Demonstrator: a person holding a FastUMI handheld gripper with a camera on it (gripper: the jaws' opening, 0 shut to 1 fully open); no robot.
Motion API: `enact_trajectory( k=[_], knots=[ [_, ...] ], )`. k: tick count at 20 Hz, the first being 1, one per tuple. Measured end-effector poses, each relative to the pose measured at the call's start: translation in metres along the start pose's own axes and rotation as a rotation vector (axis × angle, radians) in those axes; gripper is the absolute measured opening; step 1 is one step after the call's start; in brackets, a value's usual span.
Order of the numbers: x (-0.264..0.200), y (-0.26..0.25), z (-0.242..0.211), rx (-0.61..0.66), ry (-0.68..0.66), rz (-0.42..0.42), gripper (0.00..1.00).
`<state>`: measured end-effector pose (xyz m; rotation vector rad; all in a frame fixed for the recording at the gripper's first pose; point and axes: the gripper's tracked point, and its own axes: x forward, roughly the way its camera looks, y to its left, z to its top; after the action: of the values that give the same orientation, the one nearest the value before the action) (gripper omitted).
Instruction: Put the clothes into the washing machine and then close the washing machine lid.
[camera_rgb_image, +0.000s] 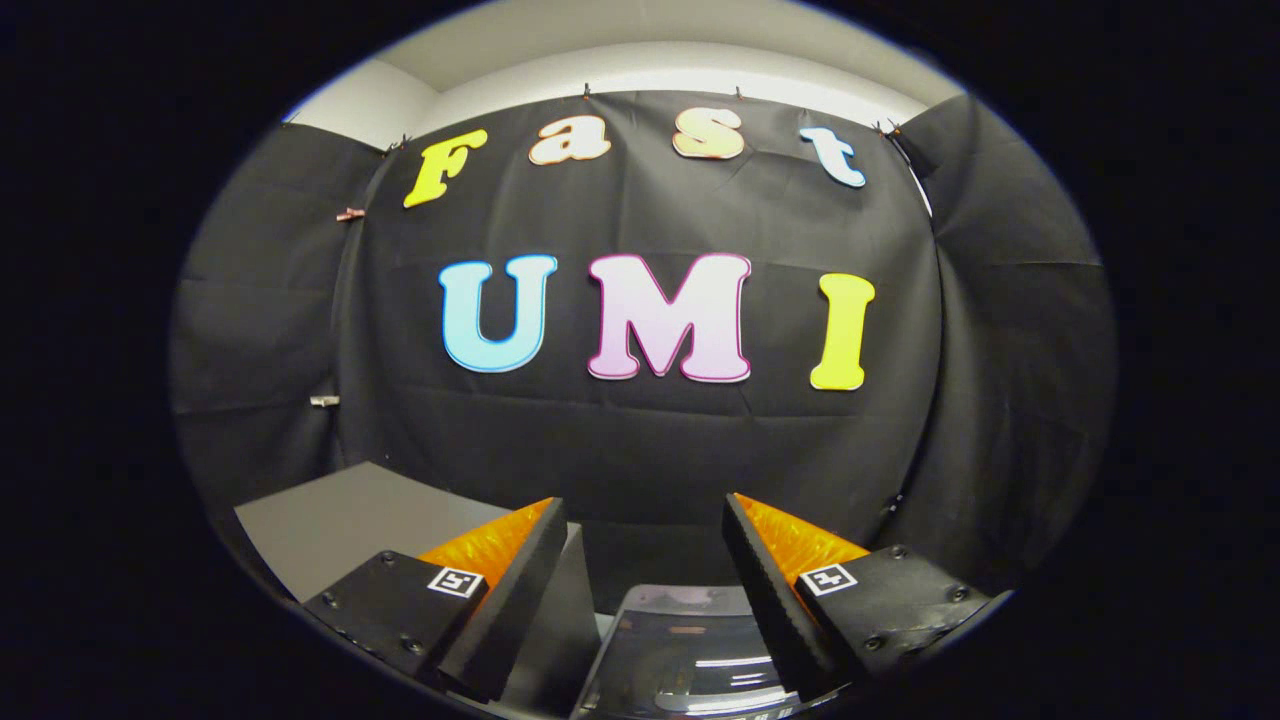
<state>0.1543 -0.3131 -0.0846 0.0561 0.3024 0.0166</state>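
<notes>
Gripper (645, 520) sits with its fingers spread wide apart, nothing between them and nothing touched by either one. It is held level, facing the black cloth wall (640, 430) of the booth head-on.

Washing machine (690, 650) is low down, between and below the two fingers, close under the gripper. What shows of it is a glossy dark lid or top panel (690, 665) with light reflections across it and a pale rim at its far edge. Can't tell from this angle if the lid is up or down, or what is inside.

A grey flat surface (340, 515), probably a table top, lies to the left, beyond the left finger (520, 590), running back to the cloth wall. The right finger (770, 590) stands over the right part of the machine's top.

No clothes can be made out.

Cloth wall wraps around on both sides; a white wall and ceiling strip (640, 60) shows above the cloth's top edge, where small clips (350, 214) pin the fabric.
</notes>
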Motion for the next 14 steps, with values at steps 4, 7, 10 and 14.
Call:
enact_trajectory(
  k=[4, 7, 10, 14],
  knots=[
    [-0.021, 0.027, 0.028, 0.032, -0.074, 0.031, 0.99],
    [-0.031, 0.04, 0.04, 0.019, -0.116, 0.044, 0.99],
    [-0.038, 0.046, 0.038, 0.019, -0.116, 0.041, 0.99],
    [-0.043, 0.048, 0.041, 0.012, -0.118, 0.035, 0.99]
  ],
)
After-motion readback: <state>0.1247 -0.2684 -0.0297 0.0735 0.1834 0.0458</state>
